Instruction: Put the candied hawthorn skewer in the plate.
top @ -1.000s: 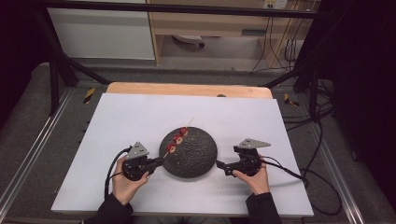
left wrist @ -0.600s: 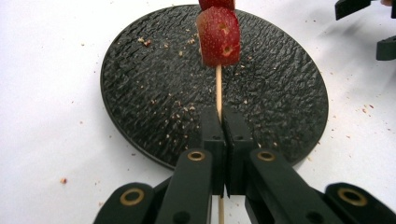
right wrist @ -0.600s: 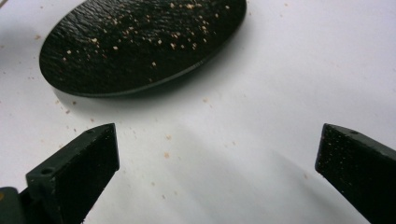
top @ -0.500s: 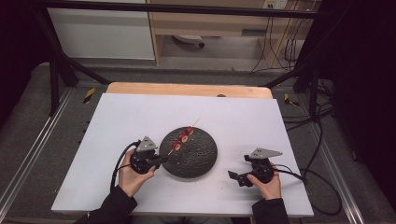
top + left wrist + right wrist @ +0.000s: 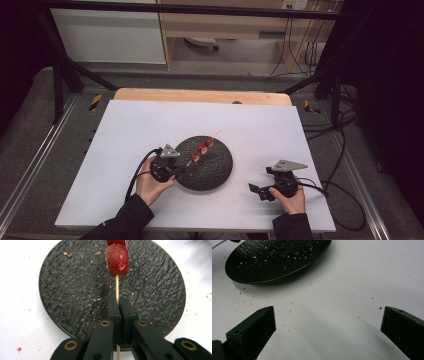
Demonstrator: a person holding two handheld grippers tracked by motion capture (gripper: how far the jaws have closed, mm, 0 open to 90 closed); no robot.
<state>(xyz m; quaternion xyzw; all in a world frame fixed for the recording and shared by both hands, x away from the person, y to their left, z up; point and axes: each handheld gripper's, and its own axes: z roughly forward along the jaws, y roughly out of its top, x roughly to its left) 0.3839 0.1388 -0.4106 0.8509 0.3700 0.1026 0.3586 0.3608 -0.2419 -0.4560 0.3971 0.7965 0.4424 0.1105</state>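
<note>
**Skewer pinched over the dark plate, right jaws wide**

From the high view I see the white table (image 5: 150,125) with a round black plate (image 5: 215,172) sitting near its middle. A wooden skewer (image 5: 202,148) carrying red fruit pieces lies slanted above the plate's far-left part, its bare tip pointing to the far right. My left gripper (image 5: 176,169) is at the plate's left edge, on the skewer's near end. My right gripper (image 5: 256,190) rests well to the right of the plate, near the table's near edge, apart from everything.

In the left gripper view the two jaws are pressed together on the thin stick of the skewer (image 5: 117,287). A red fruit piece (image 5: 117,259) sits further up the stick, a second one just beyond it. Under them the plate (image 5: 62,290) holds scattered crumbs.

In the right gripper view the jaws stand far apart with bare table (image 5: 332,315) between them. The plate (image 5: 274,260) lies beyond, dusted with crumbs.
</note>
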